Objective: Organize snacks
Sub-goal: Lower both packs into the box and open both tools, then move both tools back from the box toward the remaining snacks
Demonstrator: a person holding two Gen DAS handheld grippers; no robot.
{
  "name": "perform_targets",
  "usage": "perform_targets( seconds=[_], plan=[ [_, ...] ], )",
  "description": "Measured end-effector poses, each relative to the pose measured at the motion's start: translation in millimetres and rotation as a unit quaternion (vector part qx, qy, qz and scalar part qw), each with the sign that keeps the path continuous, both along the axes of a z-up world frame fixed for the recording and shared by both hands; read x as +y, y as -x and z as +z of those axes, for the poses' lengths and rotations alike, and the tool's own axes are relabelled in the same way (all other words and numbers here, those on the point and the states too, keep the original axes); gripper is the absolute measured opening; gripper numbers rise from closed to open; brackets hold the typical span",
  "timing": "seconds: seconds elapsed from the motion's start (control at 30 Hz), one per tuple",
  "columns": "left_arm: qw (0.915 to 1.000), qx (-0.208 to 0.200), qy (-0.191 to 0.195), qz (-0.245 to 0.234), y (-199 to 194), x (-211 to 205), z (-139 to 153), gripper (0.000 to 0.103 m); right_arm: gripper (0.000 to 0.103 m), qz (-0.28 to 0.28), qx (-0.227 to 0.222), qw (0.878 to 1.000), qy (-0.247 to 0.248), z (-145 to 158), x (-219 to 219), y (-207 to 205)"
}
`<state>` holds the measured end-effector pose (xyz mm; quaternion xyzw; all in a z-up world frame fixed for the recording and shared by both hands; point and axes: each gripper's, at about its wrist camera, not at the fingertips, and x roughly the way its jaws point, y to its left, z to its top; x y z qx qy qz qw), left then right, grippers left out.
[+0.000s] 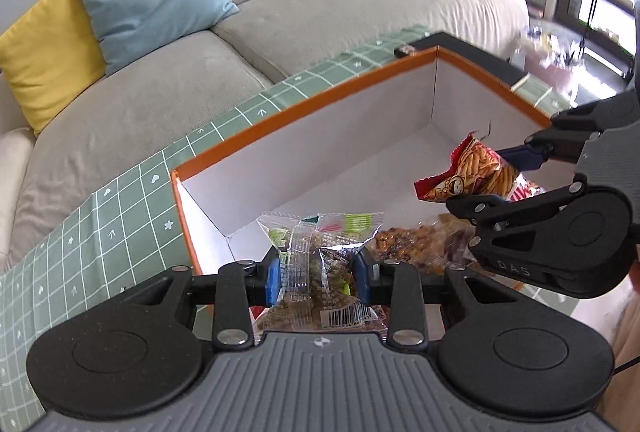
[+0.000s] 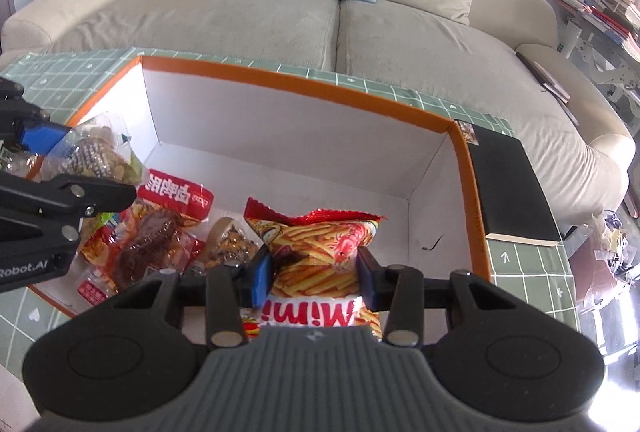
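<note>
- Beige fabric sofa (image 2: 280, 20) backs an orange-rimmed white cardboard box (image 2: 304, 80).
- Left gripper (image 1: 316, 274), part-open, clamps a clear crinkly snack packet (image 1: 320, 252) over the box's near-left corner, long axis pointing away.
- Right gripper (image 2: 316, 274) pinches a red Mimi fries bag (image 2: 320, 244) above the box floor, lengthwise forward.

Left tongs (image 1: 316, 274): black linkage arms, silver rivets, blue pads (image 1: 273, 278) on the fingertips, grey ribbed body with a small white emblem, two round black discs at the sides. Right tongs (image 2: 316, 278): same build, blue pads (image 2: 262, 278). White "DAS" lettering on the right one's side; "Robot.AI" on the left one's.
</note>
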<state>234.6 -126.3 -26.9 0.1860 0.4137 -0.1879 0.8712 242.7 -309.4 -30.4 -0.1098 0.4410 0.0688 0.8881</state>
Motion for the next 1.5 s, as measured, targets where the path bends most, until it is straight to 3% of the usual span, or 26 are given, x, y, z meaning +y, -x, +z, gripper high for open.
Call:
perform_targets(
  seconds=[0.3,0.67,0.93,0.97,1.03,1.1,1.23,1.3,1.5],
  plan=[
    [0.9990,0.014,-0.043,-0.004,-9,-11,-19,0.040,0.041,-0.004,0.016,1.000,0.009,-11,-1,-10],
    [0.9982,0.039,-0.042,0.015,-14,-5,-33,0.042,0.042,-0.005,0.022,0.999,0.026,-15,1,-16],
    [0.9986,0.033,-0.040,0.010,-7,-3,-31,0.052,0.050,-0.005,0.024,0.999,0.035,-9,5,-15],
    [0.9988,0.029,-0.039,0.011,-6,-2,-29,0.054,0.052,-0.004,0.024,0.999,0.036,-8,6,-15],
    [0.9992,0.014,-0.035,0.011,-4,-3,-24,0.071,0.059,-0.003,0.021,0.999,0.039,-4,7,-13],
    [0.9995,-0.001,-0.030,0.007,0,-2,-18,0.076,0.064,-0.004,0.017,0.999,0.041,0,6,-11],
    [0.9995,-0.024,-0.022,0.004,7,1,-5,0.080,0.065,-0.020,0.014,0.999,0.036,10,5,-6],
    [0.9991,-0.038,-0.013,0.010,12,6,3,0.080,0.075,-0.031,0.005,0.999,0.027,18,5,-2],
    [0.9947,-0.078,0.039,0.055,28,34,27,0.081,0.083,-0.062,-0.039,0.997,-0.014,43,13,19]
  ],
)
